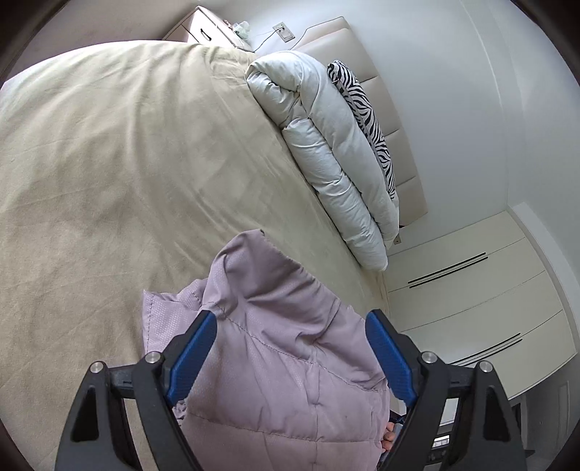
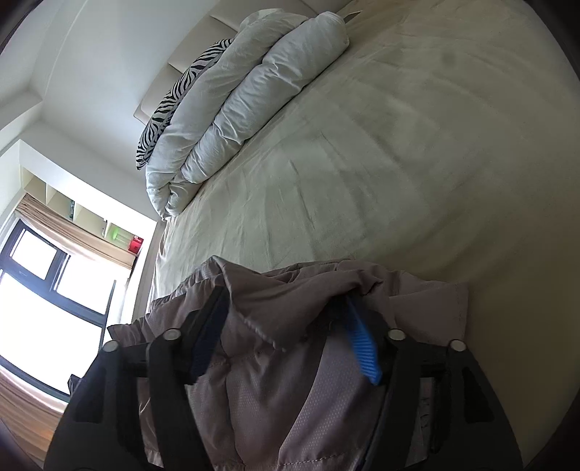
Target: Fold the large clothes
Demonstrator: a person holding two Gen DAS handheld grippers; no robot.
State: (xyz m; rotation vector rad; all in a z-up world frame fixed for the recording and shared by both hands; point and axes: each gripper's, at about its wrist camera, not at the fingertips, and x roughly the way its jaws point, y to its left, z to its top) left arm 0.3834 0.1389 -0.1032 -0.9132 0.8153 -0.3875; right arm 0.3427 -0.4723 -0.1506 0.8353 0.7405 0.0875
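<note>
A mauve quilted jacket (image 1: 275, 380) lies bunched on the near edge of a bed with a beige sheet (image 1: 127, 163). My left gripper (image 1: 290, 315) is open, its blue pads (image 1: 192, 355) wide apart on either side of the jacket's fabric. In the right wrist view the same jacket (image 2: 282, 380) is heaped between the spread fingers of my right gripper (image 2: 284, 293), which is also open. A fold drapes over the right gripper's far pad (image 2: 362, 347). The lower part of the jacket is hidden beneath both grippers.
A rolled white duvet (image 1: 326, 145) and a zebra-print pillow (image 1: 366, 116) lie along the padded headboard. A cream drawer unit (image 1: 471, 290) stands beside the bed, with a nightstand (image 1: 203, 25) at the far corner. A bright window (image 2: 47, 290) with a blind is at left.
</note>
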